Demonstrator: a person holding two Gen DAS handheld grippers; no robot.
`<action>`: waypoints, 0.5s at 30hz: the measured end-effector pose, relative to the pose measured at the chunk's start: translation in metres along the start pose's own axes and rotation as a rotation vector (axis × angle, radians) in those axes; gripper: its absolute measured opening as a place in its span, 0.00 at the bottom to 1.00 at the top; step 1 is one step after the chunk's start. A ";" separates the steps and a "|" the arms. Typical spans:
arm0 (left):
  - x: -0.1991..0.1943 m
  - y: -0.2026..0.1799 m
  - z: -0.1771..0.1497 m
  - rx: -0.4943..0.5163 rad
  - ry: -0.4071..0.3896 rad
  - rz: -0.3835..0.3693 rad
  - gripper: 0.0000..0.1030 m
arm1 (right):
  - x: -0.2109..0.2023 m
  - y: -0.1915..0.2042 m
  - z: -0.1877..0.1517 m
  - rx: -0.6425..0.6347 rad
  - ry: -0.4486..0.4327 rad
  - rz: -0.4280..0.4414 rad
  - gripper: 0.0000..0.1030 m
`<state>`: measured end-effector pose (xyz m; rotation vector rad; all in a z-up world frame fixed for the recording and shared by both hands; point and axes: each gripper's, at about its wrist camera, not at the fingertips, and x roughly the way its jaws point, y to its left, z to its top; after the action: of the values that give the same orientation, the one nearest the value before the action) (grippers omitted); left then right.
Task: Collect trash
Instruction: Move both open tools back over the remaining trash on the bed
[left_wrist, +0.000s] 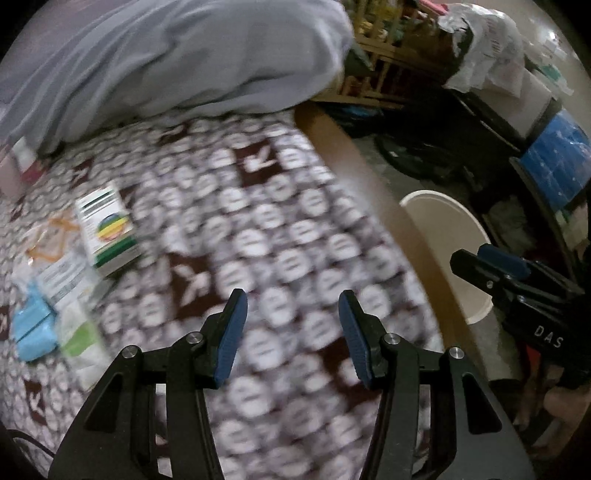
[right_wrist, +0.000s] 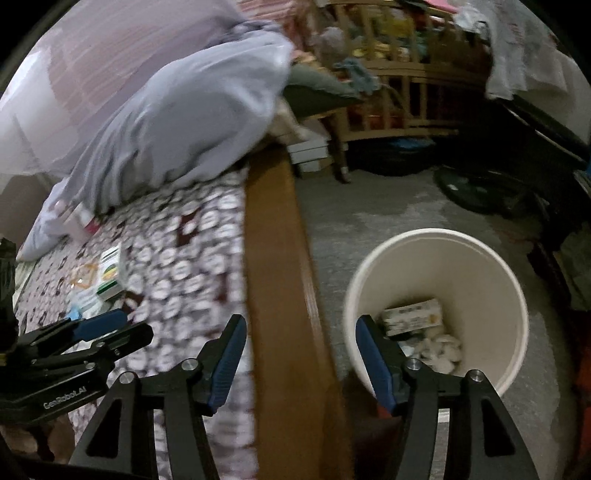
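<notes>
Left wrist view. The left gripper (left_wrist: 293, 338), jaws apart with nothing between them, hangs over a patterned bedspread (left_wrist: 258, 236). At left lie a green-and-white box (left_wrist: 107, 230), a blue packet (left_wrist: 33, 330) and clear wrappers (left_wrist: 51, 240). A grey pillow (left_wrist: 166, 55) lies beyond. Past the wooden bed rail (left_wrist: 369, 177) stands a white bucket (left_wrist: 454, 236); the right gripper (left_wrist: 495, 264) enters at right.

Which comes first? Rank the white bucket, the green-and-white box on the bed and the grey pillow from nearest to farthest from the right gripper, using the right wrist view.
1. White bucket, on the floor just right of the right gripper.
2. Green-and-white box, on the patterned bedspread, left.
3. Grey pillow, at the bed's far end, upper left.
</notes>
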<state>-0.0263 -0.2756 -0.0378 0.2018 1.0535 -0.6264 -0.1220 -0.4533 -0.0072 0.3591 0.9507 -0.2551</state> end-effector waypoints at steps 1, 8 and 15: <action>-0.003 0.009 -0.004 -0.007 0.001 0.011 0.48 | 0.002 0.011 -0.001 -0.015 0.006 0.012 0.58; -0.023 0.066 -0.026 -0.082 -0.003 0.086 0.48 | 0.020 0.060 -0.008 -0.065 0.056 0.082 0.58; -0.045 0.141 -0.048 -0.170 -0.003 0.165 0.48 | 0.043 0.130 -0.021 -0.162 0.127 0.167 0.61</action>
<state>0.0031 -0.1230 -0.0416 0.1373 1.0696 -0.3858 -0.0655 -0.3288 -0.0298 0.3062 1.0524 -0.0018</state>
